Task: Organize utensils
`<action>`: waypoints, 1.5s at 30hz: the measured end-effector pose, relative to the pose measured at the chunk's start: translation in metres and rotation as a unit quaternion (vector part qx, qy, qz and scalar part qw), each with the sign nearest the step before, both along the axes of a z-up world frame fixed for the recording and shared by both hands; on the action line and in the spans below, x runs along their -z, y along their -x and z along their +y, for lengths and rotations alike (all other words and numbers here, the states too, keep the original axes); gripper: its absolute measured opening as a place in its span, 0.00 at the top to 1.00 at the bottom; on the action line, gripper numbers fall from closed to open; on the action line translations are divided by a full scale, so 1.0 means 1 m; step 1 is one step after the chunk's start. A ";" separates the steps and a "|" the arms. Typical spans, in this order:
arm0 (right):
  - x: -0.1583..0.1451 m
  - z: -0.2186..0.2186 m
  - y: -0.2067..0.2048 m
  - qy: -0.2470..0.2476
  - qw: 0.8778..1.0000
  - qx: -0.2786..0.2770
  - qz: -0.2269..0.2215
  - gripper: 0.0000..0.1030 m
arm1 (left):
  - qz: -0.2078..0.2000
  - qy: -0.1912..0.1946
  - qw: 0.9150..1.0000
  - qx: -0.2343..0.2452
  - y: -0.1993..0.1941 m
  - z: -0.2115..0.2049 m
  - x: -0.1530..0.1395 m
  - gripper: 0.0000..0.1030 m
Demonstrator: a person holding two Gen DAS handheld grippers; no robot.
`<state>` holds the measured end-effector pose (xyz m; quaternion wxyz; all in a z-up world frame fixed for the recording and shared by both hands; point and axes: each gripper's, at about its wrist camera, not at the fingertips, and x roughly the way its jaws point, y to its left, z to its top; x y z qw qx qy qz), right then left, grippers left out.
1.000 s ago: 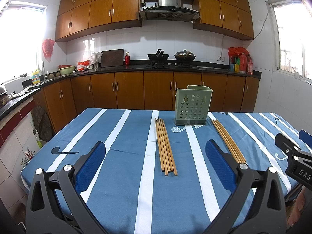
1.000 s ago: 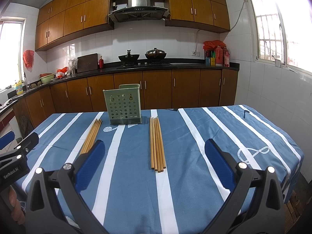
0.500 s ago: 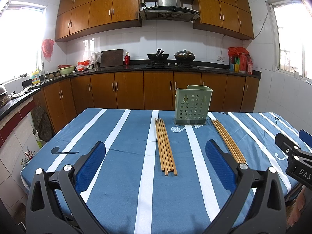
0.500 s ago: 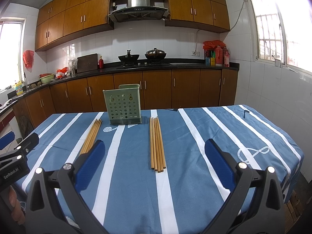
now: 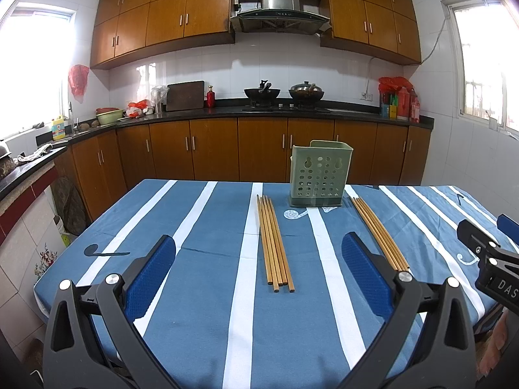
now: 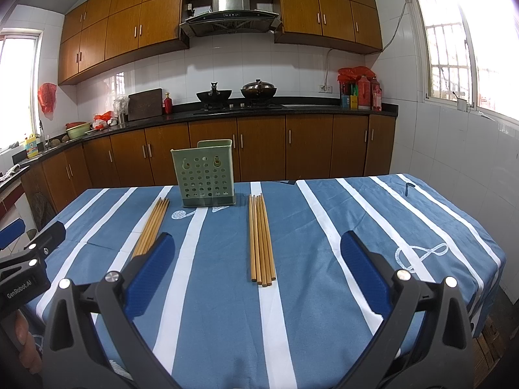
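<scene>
Chopsticks lie in two bundles on the desk (image 5: 201, 308) — left bundle (image 5: 274, 243), right bundle (image 6: 261, 238) — flanking the green holder (image 5: 319, 175). Each hand-held gripper, left (image 5: 259, 272) and right (image 6: 256, 270), gapes empty; pinch bundles mid-length, then tip upright.

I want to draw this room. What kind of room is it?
It looks like a home kitchen. There are pots on a stove under a metal hood, wooden cupboards along the walls, and chopsticks on a table with a striped cloth.

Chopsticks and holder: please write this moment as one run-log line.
left gripper: open | right gripper: open | chopsticks: two bundles on table | holder: upright
</scene>
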<state>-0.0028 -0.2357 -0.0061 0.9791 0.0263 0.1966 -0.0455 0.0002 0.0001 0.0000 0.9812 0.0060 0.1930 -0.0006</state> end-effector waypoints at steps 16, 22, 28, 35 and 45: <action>0.001 0.000 -0.001 -0.001 1.000 0.000 0.000 0.04 | 0.000 0.000 1.000 0.000 -0.001 0.001 0.001 0.02; 0.001 -0.001 -0.002 -0.001 1.000 0.001 0.001 0.04 | 0.001 0.000 1.000 0.000 -0.002 0.001 0.002 0.02; 0.006 -0.005 -0.009 -0.002 1.000 0.003 0.010 0.04 | 0.011 0.001 1.000 -0.001 -0.006 0.003 0.006 0.02; 0.026 -0.022 -0.062 -0.028 0.996 -0.003 0.079 0.04 | 0.067 0.013 0.998 -0.012 -0.053 0.017 0.026 0.02; 0.086 -0.048 -0.167 -0.087 0.971 -0.005 0.221 0.68 | 0.178 0.035 0.983 0.003 -0.128 0.038 0.059 0.34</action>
